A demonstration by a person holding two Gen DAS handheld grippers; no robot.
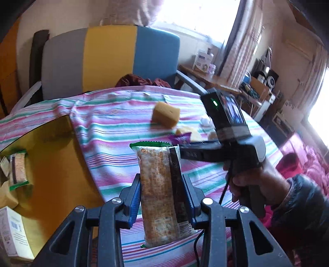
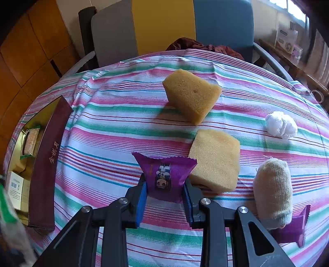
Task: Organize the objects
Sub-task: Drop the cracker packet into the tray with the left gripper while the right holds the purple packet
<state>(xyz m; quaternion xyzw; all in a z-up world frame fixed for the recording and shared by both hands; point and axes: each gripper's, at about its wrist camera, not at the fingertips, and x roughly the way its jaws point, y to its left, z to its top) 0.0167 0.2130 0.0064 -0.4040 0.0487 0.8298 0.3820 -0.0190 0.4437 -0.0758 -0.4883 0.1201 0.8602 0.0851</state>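
Left wrist view: left gripper point(image 1: 162, 197) clamps the cracker packet point(image 1: 160, 193), long axis pointing away from the fingers; gold box point(image 1: 55, 156) lies to its left
Right gripper point(image 2: 164, 195): squeezing the purple packet point(image 2: 164, 174), right of that box, farther off

A chair point(image 2: 164, 24) with a back in grey, yellow and blue panels stood behind the tabletop, and a crumpled dark red cloth point(image 2: 197, 46) lay on its seat. Wooden panelling point(image 2: 26, 53) covered the wall to the left. To the right, a bright window point(image 1: 197, 14) lit a wooden side table point(image 1: 207, 77) that carried small boxes point(image 1: 202, 60). Farther right, a cluttered shelf point(image 1: 261, 82) was blurred.
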